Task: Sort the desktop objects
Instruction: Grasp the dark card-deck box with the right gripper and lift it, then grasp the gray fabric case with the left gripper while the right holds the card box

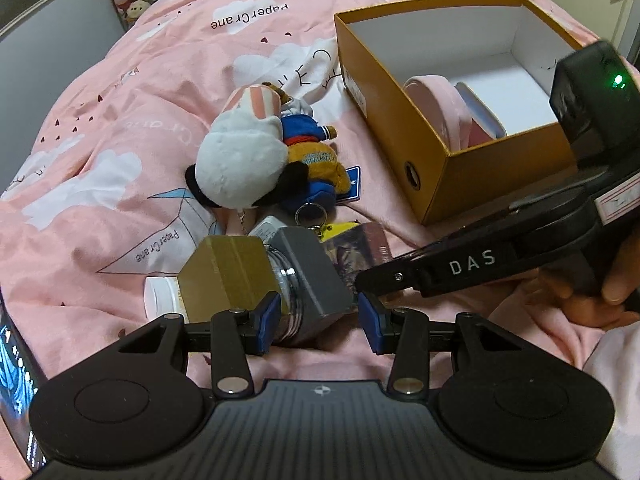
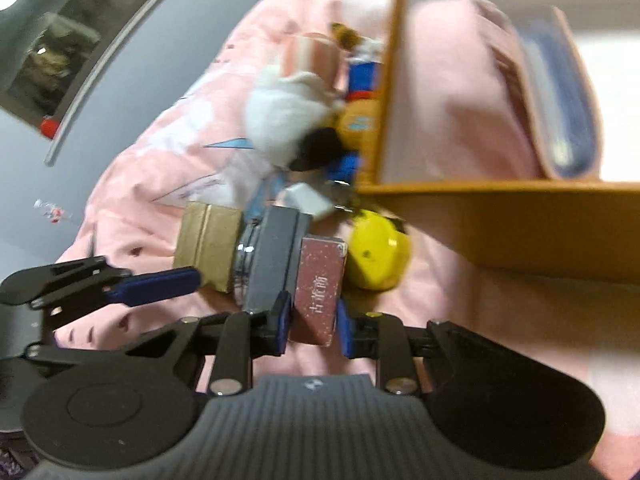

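The quilt [image 1: 120,128] was soft printed cloth, creased. The box [image 1: 448,184] was matt orange cardboard, white paper inside. The plush [image 1: 240,160] looked fuzzy. The bottle [image 1: 304,276] showed a matt grey body, shiny metal threads and a dull gold cap [image 1: 224,276]. The carton [image 2: 320,292] was speckled reddish paper, and the yellow toy [image 2: 376,252] was smooth, glossy plastic.

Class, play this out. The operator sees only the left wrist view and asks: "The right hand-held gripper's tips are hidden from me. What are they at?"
Observer: The right hand-held gripper straddles a reddish box, with a pad against each side.
Operator: Any print on it?
Observer: Yes, pale characters run down its near face.
Operator: What lies just past it?
Observer: A round yellow toy, right beside the box's far end and below the cardboard box wall.
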Demonstrator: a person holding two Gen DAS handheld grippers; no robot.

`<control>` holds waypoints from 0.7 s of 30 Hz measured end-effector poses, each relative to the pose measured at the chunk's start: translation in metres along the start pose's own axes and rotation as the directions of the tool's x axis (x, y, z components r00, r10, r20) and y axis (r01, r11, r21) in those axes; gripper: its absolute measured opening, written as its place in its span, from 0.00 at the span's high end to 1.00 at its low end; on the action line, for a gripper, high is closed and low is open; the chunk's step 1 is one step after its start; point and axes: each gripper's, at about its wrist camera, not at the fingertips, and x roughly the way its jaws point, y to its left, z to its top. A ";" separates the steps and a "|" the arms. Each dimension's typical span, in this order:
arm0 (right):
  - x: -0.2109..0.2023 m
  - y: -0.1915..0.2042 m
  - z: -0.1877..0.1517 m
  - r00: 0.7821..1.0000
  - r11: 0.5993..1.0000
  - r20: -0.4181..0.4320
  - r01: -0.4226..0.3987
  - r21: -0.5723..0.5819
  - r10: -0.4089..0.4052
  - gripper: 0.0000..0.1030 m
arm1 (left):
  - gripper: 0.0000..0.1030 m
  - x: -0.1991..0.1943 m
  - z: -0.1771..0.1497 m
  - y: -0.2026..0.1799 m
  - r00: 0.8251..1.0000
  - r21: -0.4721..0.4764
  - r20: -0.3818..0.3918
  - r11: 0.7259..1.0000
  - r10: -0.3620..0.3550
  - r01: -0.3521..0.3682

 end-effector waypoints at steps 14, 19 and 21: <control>-0.037 0.022 -0.005 0.987 0.984 0.047 0.158 -0.087 -0.154 0.75 | 0.52 0.007 -0.007 -0.004 1.000 0.026 -0.014 1.000 -0.002 0.003; -0.064 0.022 -0.013 0.961 0.959 0.104 0.266 -0.094 -0.256 0.76 | 0.52 0.007 -0.009 -0.003 1.000 0.029 -0.005 1.000 -0.003 0.004; -0.075 0.021 -0.017 0.941 0.942 0.131 0.324 -0.091 -0.311 0.76 | 0.52 0.005 -0.008 -0.008 1.000 0.057 0.011 0.998 -0.015 0.014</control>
